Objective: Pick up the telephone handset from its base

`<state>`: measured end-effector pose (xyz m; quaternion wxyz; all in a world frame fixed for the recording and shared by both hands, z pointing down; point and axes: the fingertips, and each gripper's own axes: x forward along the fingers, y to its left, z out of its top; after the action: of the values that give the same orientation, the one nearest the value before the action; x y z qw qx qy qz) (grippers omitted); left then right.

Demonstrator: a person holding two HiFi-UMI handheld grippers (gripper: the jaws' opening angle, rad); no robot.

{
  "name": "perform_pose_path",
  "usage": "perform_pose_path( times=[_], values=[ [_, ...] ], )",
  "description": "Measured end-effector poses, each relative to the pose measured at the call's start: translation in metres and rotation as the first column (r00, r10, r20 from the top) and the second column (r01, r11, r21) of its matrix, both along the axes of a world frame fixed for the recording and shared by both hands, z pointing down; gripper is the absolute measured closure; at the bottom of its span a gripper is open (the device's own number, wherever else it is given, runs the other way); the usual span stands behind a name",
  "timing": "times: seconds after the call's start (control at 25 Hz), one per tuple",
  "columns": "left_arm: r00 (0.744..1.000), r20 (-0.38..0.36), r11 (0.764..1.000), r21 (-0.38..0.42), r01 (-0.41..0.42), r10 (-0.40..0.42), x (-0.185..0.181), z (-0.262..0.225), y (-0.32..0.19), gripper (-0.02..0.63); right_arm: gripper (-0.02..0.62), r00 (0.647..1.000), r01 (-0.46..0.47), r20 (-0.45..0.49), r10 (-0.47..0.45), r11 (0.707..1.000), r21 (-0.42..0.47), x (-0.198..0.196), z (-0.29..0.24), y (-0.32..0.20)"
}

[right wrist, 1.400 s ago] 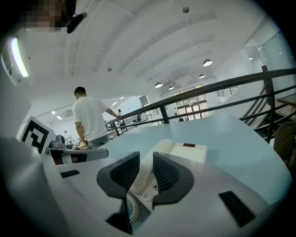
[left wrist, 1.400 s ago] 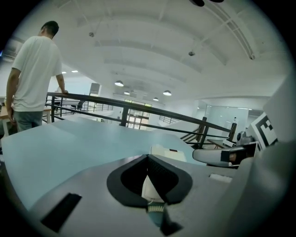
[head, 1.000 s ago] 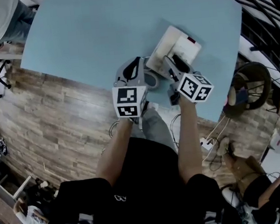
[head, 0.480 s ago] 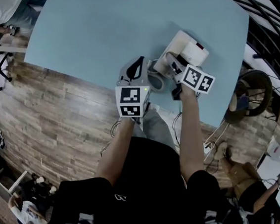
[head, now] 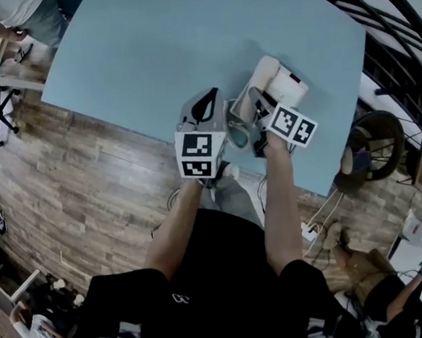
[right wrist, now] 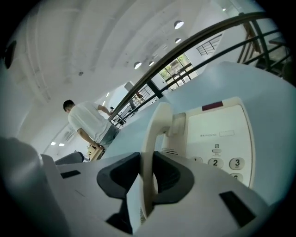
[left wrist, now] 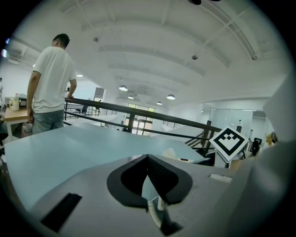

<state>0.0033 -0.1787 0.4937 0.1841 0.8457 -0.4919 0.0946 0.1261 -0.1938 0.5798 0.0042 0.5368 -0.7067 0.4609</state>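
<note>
A cream telephone base (head: pixel 291 85) (right wrist: pixel 222 134) sits near the right front edge of the light blue table (head: pixel 146 51). Its cream handset (head: pixel 255 85) (right wrist: pixel 155 139) lies along the base's left side, with its far end by the cradle. My right gripper (head: pixel 253 106) (right wrist: pixel 147 173) has the handset's near part between its black pads; the jaws are closing and the pads touch it on both sides. My left gripper (head: pixel 205 99) (left wrist: pixel 148 159) hovers just left of the phone, tips together, holding nothing.
A person in a white shirt (left wrist: pixel 50 83) stands at the table's far left side. A black railing (left wrist: pixel 138 111) runs behind the table. A coiled cord (head: pixel 236 133) lies at the table edge between the grippers. Cables and a chair (head: pixel 376 136) are on the wooden floor to the right.
The right gripper's jaws have come in around the handset on the base's left side. The left gripper has lifted a little beside the phone. The phone itself has stayed put.
</note>
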Motion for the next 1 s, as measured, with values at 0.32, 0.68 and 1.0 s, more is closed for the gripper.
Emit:
perform_pose_path(
  times=[0.32,0.68,1.0],
  values=[
    [0.999,-0.020,0.995,0.097,-0.031,0.033,0.011,-0.043,0.001,0.607,0.515,0.997,-0.014,-0.068,0.031,0.971,0.240,0.008,-0.081,0.010],
    [0.996,-0.051,0.972,0.226,-0.061,0.074,0.027,-0.099,0.001,0.607,0.515,0.910,0.077,-0.384,0.154,0.848,0.524,0.029,-0.184,0.036],
    [0.993,-0.064,0.951,0.301,-0.075,0.099,0.041,-0.132,0.003,0.607,0.515,0.859,0.108,-0.464,0.217,0.809,0.578,0.047,-0.215,0.056]
  ],
)
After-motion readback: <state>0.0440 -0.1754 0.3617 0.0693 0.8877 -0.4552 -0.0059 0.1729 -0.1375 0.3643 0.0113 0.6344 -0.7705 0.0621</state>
